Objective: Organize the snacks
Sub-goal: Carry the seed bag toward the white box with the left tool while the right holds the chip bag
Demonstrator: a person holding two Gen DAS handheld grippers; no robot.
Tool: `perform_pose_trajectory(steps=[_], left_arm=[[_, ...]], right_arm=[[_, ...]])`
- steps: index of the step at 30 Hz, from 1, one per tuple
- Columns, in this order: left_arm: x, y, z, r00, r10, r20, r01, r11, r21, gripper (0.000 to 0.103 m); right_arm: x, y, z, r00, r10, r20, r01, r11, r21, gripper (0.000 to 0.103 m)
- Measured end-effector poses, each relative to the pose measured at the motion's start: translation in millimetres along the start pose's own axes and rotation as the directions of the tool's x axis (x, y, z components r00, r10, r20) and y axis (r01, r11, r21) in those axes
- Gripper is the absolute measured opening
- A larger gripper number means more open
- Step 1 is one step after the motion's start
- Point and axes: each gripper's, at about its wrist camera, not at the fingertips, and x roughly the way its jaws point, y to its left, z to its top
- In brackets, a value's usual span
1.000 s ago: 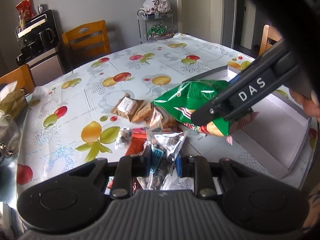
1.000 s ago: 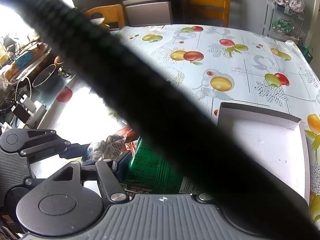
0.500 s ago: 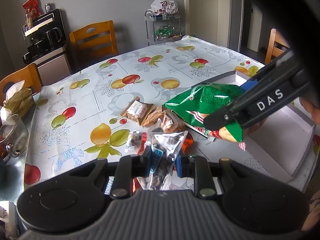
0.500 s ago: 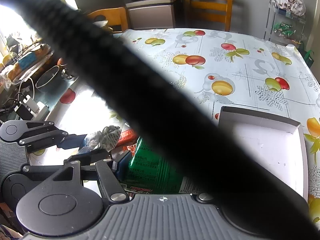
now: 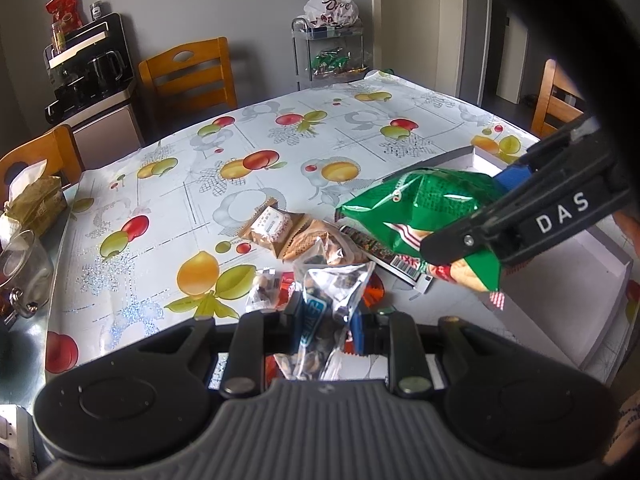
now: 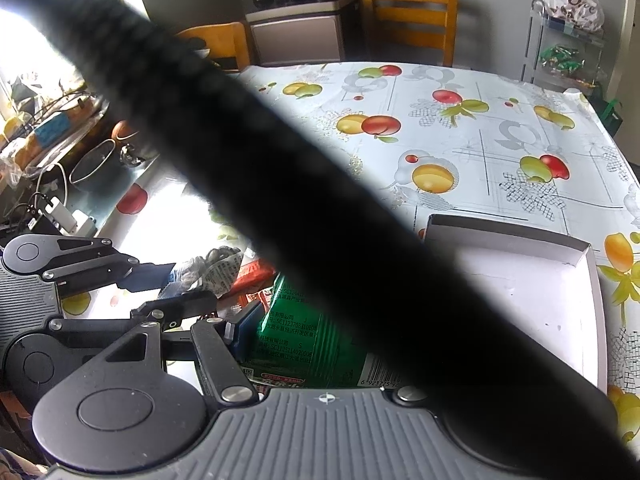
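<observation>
- Taking the white cardboard tray point(image 5: 560, 280) as the landmark, the far left of the left wrist view has a crumpled tissue pack point(image 5: 32, 196) and a glass jar point(image 5: 24, 268) at the table point(image 5: 280, 152) edge, well apart from the tray.
- Nearer the tray lie two tan biscuit packets point(image 5: 276, 226), flat on the fruit-print cloth, with a small clear packet of nuts point(image 5: 262, 292) in front of them.
- The left gripper point(image 5: 326, 320) is clamped on a clear silvery snack pouch point(image 5: 340, 288) (its jaws nearly together, the pouch sticking up between them), just left of the tray.
- A flat dark bar with a barcode point(image 5: 384, 254) lies between the pouch and the tray, partly under the green bag.
- The green chip bag point(image 5: 424, 208) hangs over the tray's near-left rim, pinched by the right gripper point(image 5: 480, 236); its jaws are pressed on the bag's side.
- In the right wrist view the same green bag point(image 6: 296, 336) fills the space by the one visible blue pad point(image 6: 244, 332); a thick black cable point(image 6: 320, 200) hides the other finger.
- The tray point(image 6: 560, 280) sits to the right of the bag, its floor bare.
</observation>
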Motion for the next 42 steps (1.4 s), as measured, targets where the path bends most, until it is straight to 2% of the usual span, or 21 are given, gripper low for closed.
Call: perform_pose_trajectory(steps=[27,42], left_arm=[[1,-14,28,1.000,-0.007,0.021,0.007,1.000,0.009,0.020],[9,-43,55,0.996,-0.076,0.048,0.073,0.996,0.059,0.020]], right_arm=[[-12,-27,-3,0.999,-0.037,0.037,0.035,0.999,0.042,0.066],[-26,-48,-10,0.995,-0.079,0.064,0.073,0.993,0.089,0.066]])
